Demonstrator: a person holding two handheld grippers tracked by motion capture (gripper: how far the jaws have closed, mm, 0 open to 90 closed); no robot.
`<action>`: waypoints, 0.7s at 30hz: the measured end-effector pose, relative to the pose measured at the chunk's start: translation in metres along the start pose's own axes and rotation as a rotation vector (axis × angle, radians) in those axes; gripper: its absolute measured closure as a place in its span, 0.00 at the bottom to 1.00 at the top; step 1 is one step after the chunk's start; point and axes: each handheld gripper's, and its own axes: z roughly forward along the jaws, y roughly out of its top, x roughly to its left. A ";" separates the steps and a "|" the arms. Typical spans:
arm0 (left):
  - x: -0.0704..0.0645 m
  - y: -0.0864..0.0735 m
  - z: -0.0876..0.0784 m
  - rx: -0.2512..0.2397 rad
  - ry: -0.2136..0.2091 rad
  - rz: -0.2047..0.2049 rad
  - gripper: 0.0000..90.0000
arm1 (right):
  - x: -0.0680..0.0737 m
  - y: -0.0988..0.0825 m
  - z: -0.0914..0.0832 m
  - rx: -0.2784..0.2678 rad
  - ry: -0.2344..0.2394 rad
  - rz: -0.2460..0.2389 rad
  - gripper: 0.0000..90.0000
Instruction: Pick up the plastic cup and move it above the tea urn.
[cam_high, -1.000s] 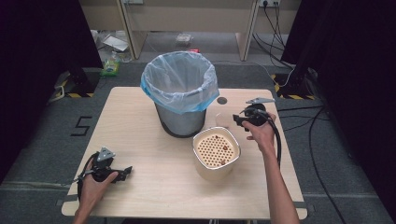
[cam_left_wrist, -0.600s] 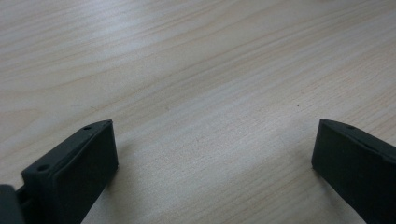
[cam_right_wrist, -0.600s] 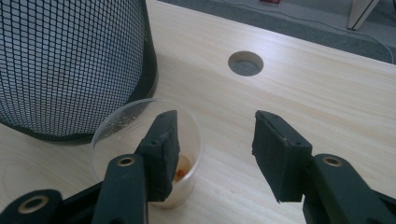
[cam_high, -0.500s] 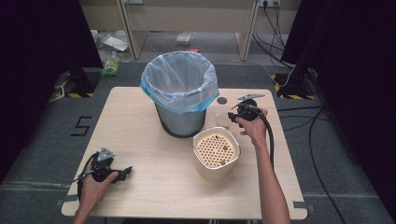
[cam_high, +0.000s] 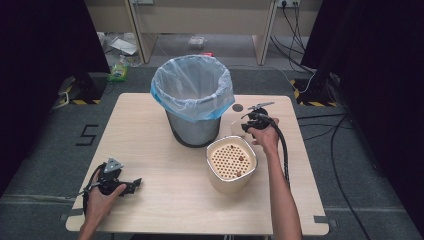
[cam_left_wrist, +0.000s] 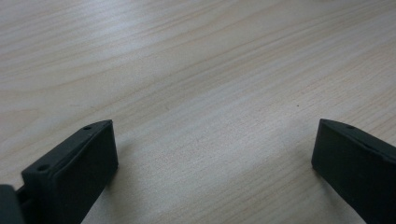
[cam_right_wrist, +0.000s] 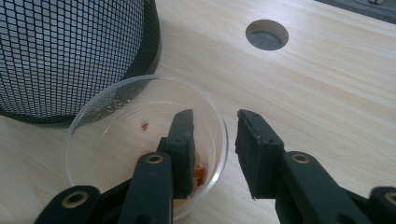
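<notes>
A small clear plastic cup (cam_right_wrist: 116, 140) stands on the table beside the mesh bin (cam_right_wrist: 70, 51), with orange and red bits at its bottom. My right gripper (cam_right_wrist: 215, 135) is open and straddles the cup's near rim, one jaw inside the cup and one outside. From above, the right gripper (cam_high: 248, 125) sits right of the bin (cam_high: 192, 90), which is lined with a blue bag. A cream container with a perforated insert (cam_high: 231, 161) stands in front of them. My left gripper (cam_left_wrist: 215, 140) rests open over bare wood, at the front left of the table (cam_high: 131, 185).
A round cable hole (cam_right_wrist: 266, 34) lies in the tabletop (cam_high: 150, 145) beyond the cup. The right gripper's cable (cam_high: 285, 150) trails along the forearm. Boxes and clutter sit on the floor behind the table.
My right gripper has moved left, towards the bin, and now has its jaws over the cup's rim. The left gripper has stayed put.
</notes>
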 end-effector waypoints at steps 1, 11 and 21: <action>0.000 0.000 0.000 0.000 0.000 0.000 0.00 | 0.001 0.000 0.000 0.004 0.000 -0.002 0.78; 0.000 0.000 0.000 0.000 0.000 0.000 0.00 | 0.002 -0.001 0.001 0.023 0.011 -0.046 0.91; 0.000 0.000 0.000 0.000 0.000 0.000 0.00 | 0.003 0.003 -0.027 -0.085 -0.023 -0.116 0.96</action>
